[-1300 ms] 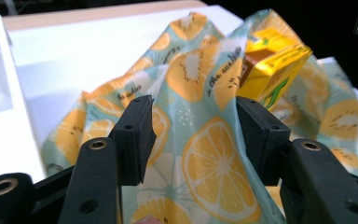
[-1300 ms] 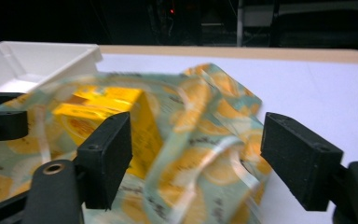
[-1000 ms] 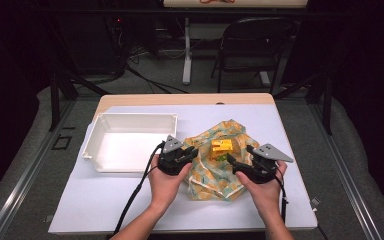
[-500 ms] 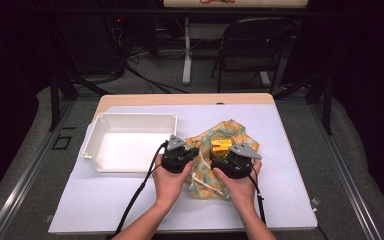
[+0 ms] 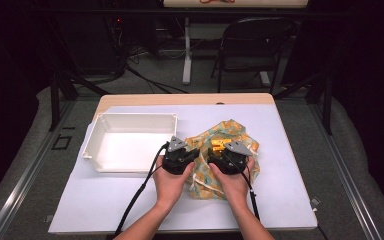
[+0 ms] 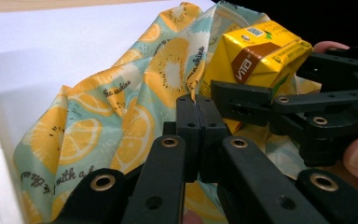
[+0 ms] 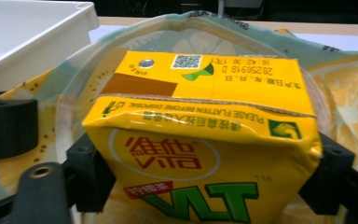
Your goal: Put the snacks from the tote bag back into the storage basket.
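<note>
Near the middle of the table (image 5: 290, 165), toward its front edge, a yellow drink carton (image 7: 200, 140) sits on a lemon-print cloth (image 6: 135, 116) beside the white tray (image 5: 130, 142). The right gripper (image 7: 205, 177) clasps the carton's two sides, its jaws having just narrowed. The left gripper (image 6: 197, 135) is clenched on a cloth fold. The carton is probably light and easily dented; its flat sides suit a gentle grip.

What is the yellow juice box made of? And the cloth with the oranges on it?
The juice box looks like coated paper carton: shiny printed faces, folded seams, a dented corner. The cloth looks like thin printed fabric, soft and matte, since it bunches into loose folds; it could be a waxed wrap, hard to tell.
</note>
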Available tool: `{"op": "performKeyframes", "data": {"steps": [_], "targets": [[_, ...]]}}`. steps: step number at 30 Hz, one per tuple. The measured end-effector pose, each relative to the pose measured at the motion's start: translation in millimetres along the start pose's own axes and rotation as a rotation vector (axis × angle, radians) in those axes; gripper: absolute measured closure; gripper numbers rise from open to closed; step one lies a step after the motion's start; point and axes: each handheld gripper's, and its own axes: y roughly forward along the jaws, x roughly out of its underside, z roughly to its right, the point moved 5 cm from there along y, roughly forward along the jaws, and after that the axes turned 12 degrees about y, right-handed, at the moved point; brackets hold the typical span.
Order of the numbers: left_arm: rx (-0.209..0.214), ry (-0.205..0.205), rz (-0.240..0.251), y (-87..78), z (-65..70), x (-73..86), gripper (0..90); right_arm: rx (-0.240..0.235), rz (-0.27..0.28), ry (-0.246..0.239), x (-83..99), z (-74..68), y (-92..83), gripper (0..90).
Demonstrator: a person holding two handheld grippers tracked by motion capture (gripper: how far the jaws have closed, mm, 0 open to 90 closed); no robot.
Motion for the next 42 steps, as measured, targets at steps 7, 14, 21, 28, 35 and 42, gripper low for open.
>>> {"op": "performKeyframes", "data": {"steps": [7, 14, 21, 28, 35, 42], "targets": [[0.002, 0.005, -0.009, 1.9, 0.1, 2.4, 89.9, -0.021, 0.010, -0.030, -1.6, 1.5, -4.8, 30.1], [0.006, 0.010, -0.013, 3.2, -0.3, 2.9, 89.6, -0.078, 0.031, -0.061, -7.6, -1.5, -18.9, 30.5], [0.032, -0.001, -0.026, 5.0, 3.8, 4.1, 82.2, -0.116, 0.071, -0.050, -22.5, -4.5, -42.7, 30.6], [0.065, 0.010, -0.018, -5.3, 8.9, 0.6, 61.1, -0.131, 0.093, -0.050, -32.3, -3.8, -66.9, 30.6], [0.093, 0.043, 0.016, -33.9, 11.0, -3.9, 48.7, -0.139, 0.106, -0.050, -40.4, -5.0, -88.5, 30.5], [0.129, 0.097, 0.069, -65.3, 19.0, -3.7, 39.2, -0.146, 0.109, -0.060, -43.9, -5.3, -101.0, 30.6]]}}
